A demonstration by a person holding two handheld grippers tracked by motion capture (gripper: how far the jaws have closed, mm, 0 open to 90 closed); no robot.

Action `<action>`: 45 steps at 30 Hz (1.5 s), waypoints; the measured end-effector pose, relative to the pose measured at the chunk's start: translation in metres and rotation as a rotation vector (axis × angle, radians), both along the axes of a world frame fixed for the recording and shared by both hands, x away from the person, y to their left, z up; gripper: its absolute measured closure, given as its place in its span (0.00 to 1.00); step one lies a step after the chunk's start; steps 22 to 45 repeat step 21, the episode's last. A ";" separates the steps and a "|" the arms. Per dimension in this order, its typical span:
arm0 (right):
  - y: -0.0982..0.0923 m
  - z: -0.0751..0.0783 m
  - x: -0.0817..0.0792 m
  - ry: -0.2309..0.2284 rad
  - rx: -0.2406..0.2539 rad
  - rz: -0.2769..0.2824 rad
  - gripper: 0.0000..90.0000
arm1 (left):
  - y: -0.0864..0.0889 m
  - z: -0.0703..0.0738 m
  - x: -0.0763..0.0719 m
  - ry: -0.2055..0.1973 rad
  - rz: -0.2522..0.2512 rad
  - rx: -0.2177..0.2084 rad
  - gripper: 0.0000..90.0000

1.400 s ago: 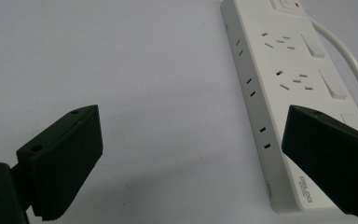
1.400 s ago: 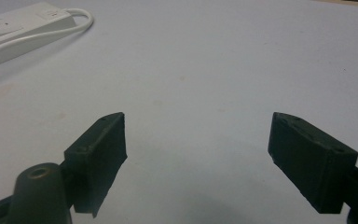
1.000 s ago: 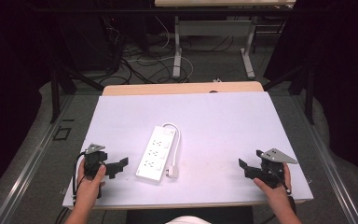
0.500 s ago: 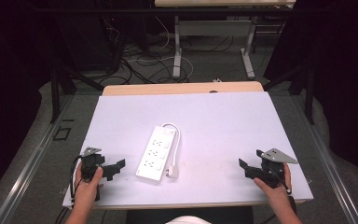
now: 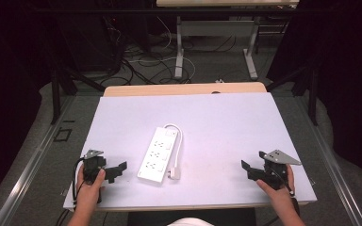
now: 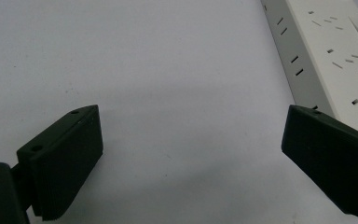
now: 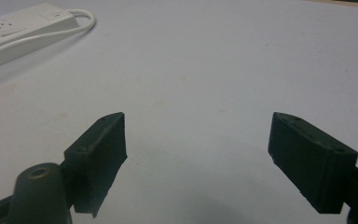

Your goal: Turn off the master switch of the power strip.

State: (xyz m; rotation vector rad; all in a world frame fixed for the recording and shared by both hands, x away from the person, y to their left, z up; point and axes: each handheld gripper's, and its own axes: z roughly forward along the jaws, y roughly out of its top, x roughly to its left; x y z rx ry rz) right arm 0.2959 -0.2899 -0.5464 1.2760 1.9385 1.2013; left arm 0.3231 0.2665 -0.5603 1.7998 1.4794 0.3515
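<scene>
A white power strip (image 5: 160,153) lies on the pale table (image 5: 226,127), a little left of centre, its white cable (image 5: 178,146) looping along its right side to a plug (image 5: 174,174) near the front. My left gripper (image 5: 116,170) rests open near the front left corner, just left of the strip. In the left gripper view, the left gripper (image 6: 191,126) holds only bare table between its jaws, with the power strip (image 6: 328,51) at upper right. My right gripper (image 5: 246,170) is open at the front right; in the right gripper view, the right gripper (image 7: 198,133) holds nothing, and the strip (image 7: 16,27) lies far off.
A wooden strip (image 5: 184,89) borders the table's far edge. Beyond it stand desk legs (image 5: 179,47) and tangled floor cables (image 5: 136,56). Metal rails run along the floor on both sides of the table.
My left gripper has drifted slightly to the left, away from the power strip. The right gripper and the strip have stayed put.
</scene>
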 end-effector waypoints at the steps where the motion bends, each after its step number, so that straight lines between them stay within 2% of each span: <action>1: 0.000 0.000 0.000 -0.002 0.003 0.001 0.21 | 0.000 0.000 0.000 0.001 0.000 0.001 0.06; 9: 0.001 -0.001 0.000 -0.006 0.005 0.001 0.21 | -0.001 -0.001 0.000 0.003 -0.004 0.028 0.06; 45: -0.001 0.000 0.000 -0.007 0.003 -0.002 0.21 | -0.003 -0.001 0.000 -0.002 0.003 0.019 0.06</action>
